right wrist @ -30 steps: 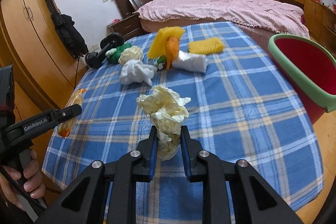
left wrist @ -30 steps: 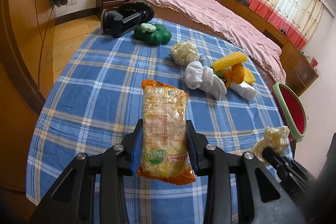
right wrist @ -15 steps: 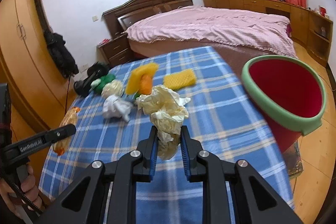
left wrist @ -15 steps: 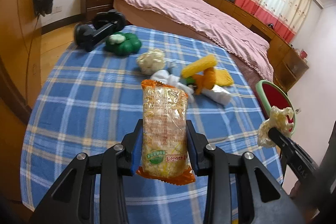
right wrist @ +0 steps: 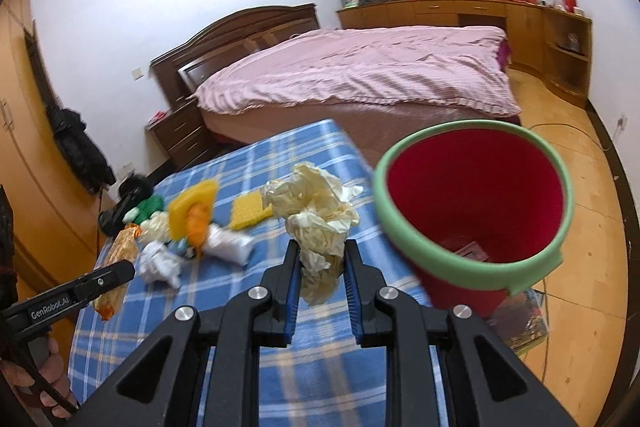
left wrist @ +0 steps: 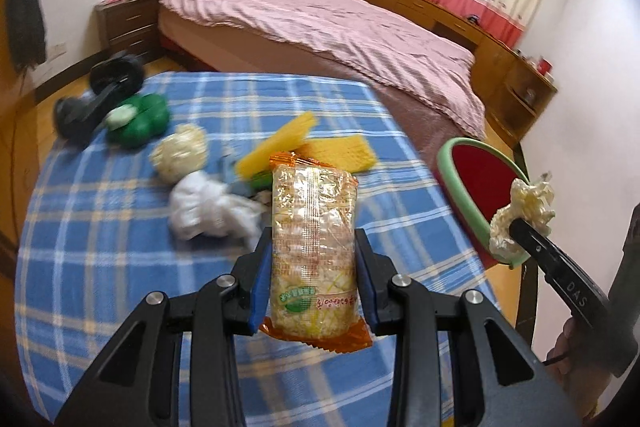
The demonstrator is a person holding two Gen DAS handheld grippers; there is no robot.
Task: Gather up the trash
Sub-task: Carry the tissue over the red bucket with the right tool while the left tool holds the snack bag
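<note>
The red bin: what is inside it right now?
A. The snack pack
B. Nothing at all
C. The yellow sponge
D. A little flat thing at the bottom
D: in the right wrist view the bin has a small flat thing lying at its bottom, while the snack pack sits in the left claw.

litter cluster (left wrist: 224, 179) on table (left wrist: 100, 267), bin (right wrist: 476, 211) beside its right edge, bed (right wrist: 360, 75) behind

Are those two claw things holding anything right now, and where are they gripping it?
Yes. The left gripper pinches a snack packet by its lower half; the right gripper clamps a crumpled paper wad near its bottom.
</note>
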